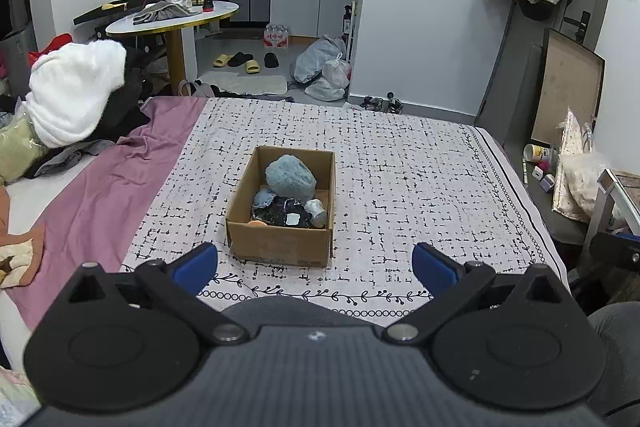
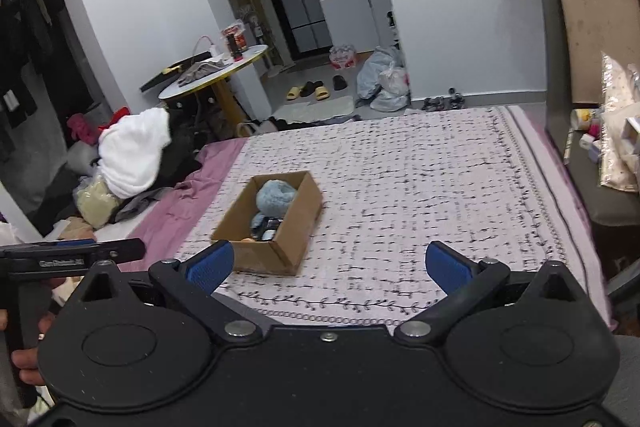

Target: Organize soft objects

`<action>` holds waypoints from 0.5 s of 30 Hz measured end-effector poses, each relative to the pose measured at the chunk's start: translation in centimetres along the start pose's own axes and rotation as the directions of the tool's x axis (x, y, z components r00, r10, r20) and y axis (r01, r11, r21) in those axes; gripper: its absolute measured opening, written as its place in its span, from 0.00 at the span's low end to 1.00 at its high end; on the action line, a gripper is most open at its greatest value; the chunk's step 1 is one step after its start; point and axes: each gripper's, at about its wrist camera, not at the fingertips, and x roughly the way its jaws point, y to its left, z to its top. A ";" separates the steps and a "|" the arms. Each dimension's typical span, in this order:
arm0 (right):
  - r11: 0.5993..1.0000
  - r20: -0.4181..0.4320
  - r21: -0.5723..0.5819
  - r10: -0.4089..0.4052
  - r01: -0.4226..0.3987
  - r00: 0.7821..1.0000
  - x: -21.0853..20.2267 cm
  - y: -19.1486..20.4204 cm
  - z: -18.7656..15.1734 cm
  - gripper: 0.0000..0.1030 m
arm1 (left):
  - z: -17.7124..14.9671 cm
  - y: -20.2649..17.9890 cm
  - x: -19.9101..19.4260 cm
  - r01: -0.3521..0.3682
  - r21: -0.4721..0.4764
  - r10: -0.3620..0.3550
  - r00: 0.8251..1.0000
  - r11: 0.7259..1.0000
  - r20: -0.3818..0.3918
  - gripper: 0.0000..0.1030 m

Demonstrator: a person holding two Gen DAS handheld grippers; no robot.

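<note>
A brown cardboard box (image 1: pixel 280 247) stands on the patterned bedspread (image 1: pixel 400 167). Inside lie a fluffy light-blue soft item (image 1: pixel 290 177), a dark patterned soft item (image 1: pixel 282 213), a small grey one (image 1: pixel 317 211) and a bit of orange (image 1: pixel 256 223). My left gripper (image 1: pixel 316 263) is open and empty, just short of the box's near wall. In the right wrist view the box (image 2: pixel 276 251) sits left of centre with the blue item (image 2: pixel 274 197) inside. My right gripper (image 2: pixel 330 265) is open and empty, to the right of the box's near end.
A pile of white and dark clothes (image 1: pixel 76 95) lies on the purple sheet (image 1: pixel 92 195) at the left. A round table (image 1: pixel 172 17) stands beyond the bed. Cluttered furniture (image 1: pixel 580 167) lines the bed's right edge. The other gripper's handle (image 2: pixel 60 255) shows at the right wrist view's left edge.
</note>
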 end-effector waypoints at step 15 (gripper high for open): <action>0.999 -0.014 -0.021 -0.030 0.030 0.999 0.2 0.6 0.0 1.00 | -0.1 -0.1 0.3 0.008 -0.003 -0.008 1.000 1.000 -0.004 1.00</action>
